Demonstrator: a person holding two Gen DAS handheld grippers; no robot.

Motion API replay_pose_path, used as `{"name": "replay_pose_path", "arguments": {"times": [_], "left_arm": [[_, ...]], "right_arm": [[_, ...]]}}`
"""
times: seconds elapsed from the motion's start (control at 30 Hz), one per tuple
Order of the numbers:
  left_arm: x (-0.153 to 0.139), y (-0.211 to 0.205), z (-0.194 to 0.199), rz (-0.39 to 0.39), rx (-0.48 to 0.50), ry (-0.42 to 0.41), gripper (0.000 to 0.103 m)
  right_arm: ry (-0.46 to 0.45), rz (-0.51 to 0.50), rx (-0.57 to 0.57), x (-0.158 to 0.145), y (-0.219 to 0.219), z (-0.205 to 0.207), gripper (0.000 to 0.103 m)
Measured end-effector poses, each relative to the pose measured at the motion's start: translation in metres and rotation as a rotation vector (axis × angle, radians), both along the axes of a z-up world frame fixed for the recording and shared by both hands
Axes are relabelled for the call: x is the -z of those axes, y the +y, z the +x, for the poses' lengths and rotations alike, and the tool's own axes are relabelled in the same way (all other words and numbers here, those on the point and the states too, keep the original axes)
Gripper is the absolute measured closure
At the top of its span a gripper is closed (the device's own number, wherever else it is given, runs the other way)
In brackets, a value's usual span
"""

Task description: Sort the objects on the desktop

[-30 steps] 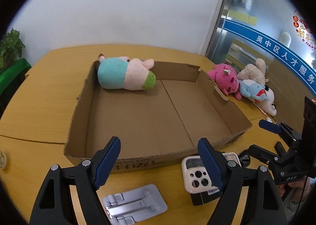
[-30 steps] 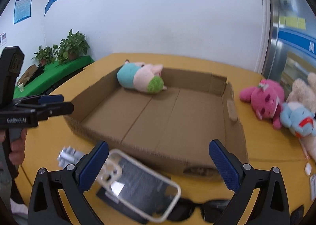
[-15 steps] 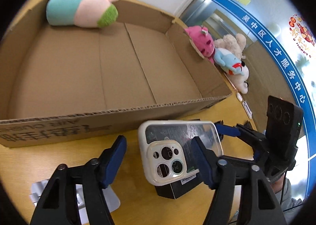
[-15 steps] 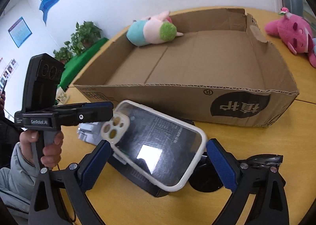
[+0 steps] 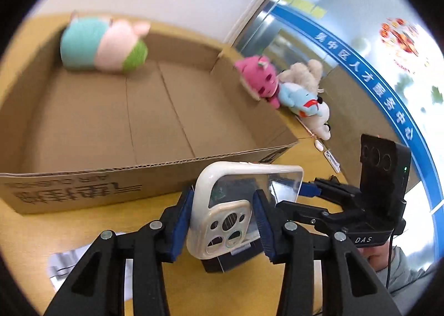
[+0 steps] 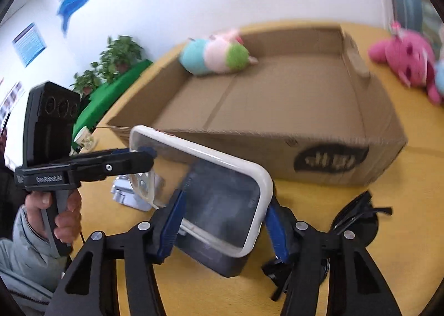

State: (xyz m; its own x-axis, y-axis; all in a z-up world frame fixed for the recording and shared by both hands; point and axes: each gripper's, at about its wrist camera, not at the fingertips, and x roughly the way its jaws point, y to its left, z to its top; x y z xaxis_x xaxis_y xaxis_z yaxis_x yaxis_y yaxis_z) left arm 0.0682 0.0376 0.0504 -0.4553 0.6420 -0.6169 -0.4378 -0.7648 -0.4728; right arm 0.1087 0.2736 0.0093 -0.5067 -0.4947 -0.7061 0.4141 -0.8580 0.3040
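A clear phone case with a cream rim [image 5: 222,218] lies on a black box [image 5: 230,257] in front of the cardboard box [image 5: 83,185]. My left gripper [image 5: 223,228] is shut on the case's camera end. My right gripper [image 6: 222,218] is shut on the case's other end [image 6: 222,196], over the black box [image 6: 222,260]. The left gripper also shows in the right wrist view [image 6: 138,160]. The right gripper also shows in the left wrist view [image 5: 313,191]. A teal, pink and green plush [image 5: 102,48] lies in the cardboard box's far corner.
A pink plush [image 5: 260,80], a blue plush [image 5: 299,99] and a beige plush [image 5: 302,74] lie on the table right of the box. A silver phone stand [image 5: 66,266] lies at my left. Black sunglasses [image 6: 358,216] lie at my right. Potted plants [image 6: 119,57] stand beyond the table.
Both grippers have moved in onto the phone case and closed on its two ends. One second ago both were open and apart from it.
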Motion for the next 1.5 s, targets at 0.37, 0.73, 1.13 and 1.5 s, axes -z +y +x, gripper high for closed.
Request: {"name": "replay_pose_path", "arguments": {"times": [0.37, 0.73, 1.13, 1.5], "left_arm": [[0.010, -0.026, 0.070, -0.088, 0.017, 0.129, 0.060], [0.024, -0.050, 0.106, -0.062, 0.013, 0.100, 0.060], [0.029, -0.062, 0.102, 0.084, -0.003, -0.033, 0.060], [0.068, -0.007, 0.077, -0.125, 0.049, -0.227, 0.070]], "right_arm": [[0.166, 0.089, -0.172, 0.019, -0.028, 0.065, 0.062], [0.405, 0.354, -0.308, 0.044, -0.050, 0.130, 0.081], [0.235, 0.325, -0.316, 0.052, -0.015, 0.145, 0.047], [-0.008, 0.162, -0.049, 0.055, 0.007, 0.114, 0.044]]}}
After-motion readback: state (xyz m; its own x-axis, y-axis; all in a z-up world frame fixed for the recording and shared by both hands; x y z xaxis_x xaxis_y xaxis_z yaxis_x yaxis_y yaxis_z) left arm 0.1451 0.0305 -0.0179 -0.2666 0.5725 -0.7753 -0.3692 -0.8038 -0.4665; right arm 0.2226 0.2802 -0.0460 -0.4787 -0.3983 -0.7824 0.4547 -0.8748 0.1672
